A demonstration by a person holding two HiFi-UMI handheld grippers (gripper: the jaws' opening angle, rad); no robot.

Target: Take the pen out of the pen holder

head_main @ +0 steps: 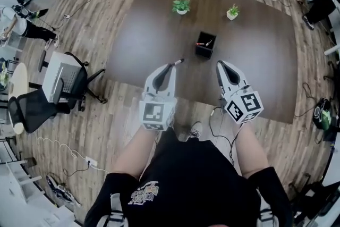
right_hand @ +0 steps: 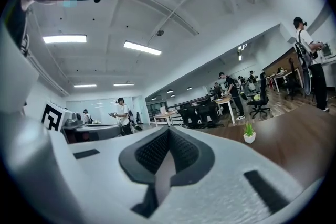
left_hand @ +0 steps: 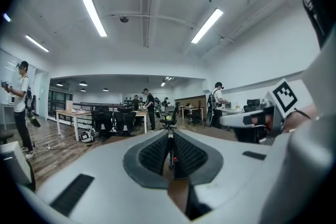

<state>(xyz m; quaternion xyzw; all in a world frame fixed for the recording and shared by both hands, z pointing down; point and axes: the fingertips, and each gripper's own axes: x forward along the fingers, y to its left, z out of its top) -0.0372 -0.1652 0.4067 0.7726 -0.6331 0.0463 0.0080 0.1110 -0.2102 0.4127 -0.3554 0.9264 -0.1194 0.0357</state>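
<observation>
The black square pen holder (head_main: 205,45) stands on the dark wooden table (head_main: 265,61), with a few pens still inside. My left gripper (head_main: 171,67) is in front of the holder and to its left, level, shut on a thin dark pen (head_main: 177,62) whose tip sticks out past the jaws toward the holder. In the left gripper view the pads (left_hand: 157,153) pinch that pen (left_hand: 169,150) between them. My right gripper (head_main: 219,64) hovers in front of the holder to its right, shut with nothing in it (right_hand: 168,131).
Two small potted plants (head_main: 181,6) (head_main: 232,12) stand at the table's far side; one plant (right_hand: 249,132) shows in the right gripper view. Office chairs (head_main: 64,80) stand left of the table. Cables lie on the wood floor. People stand at desks in the background.
</observation>
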